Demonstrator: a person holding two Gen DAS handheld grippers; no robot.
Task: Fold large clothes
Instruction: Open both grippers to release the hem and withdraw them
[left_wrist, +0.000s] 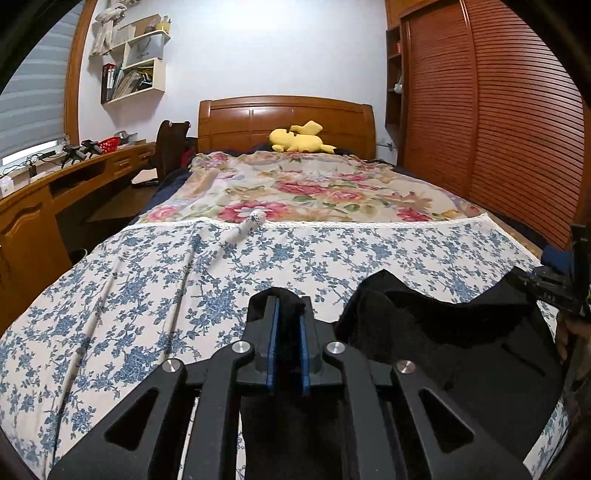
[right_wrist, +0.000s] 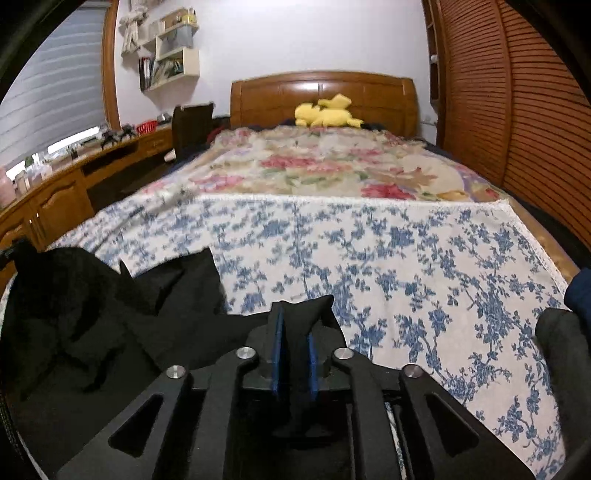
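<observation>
A large black garment (left_wrist: 443, 343) hangs bunched between my two grippers above the foot of the bed. My left gripper (left_wrist: 289, 314) is shut on one edge of it, black cloth pinched between the blue pads. My right gripper (right_wrist: 294, 325) is shut on another edge, and the garment (right_wrist: 92, 314) sags off to its left. In the left wrist view the right gripper (left_wrist: 557, 291) shows at the far right edge, holding the cloth. The bed under the garment is covered by a blue-flowered white sheet (left_wrist: 147, 295), which also shows in the right wrist view (right_wrist: 406, 258).
A red-flowered blanket (left_wrist: 295, 184) covers the far half of the bed, with a yellow plush toy (left_wrist: 299, 138) at the wooden headboard (left_wrist: 284, 114). A wooden desk (left_wrist: 55, 192) runs along the left. Slatted wardrobe doors (left_wrist: 498, 129) stand close on the right.
</observation>
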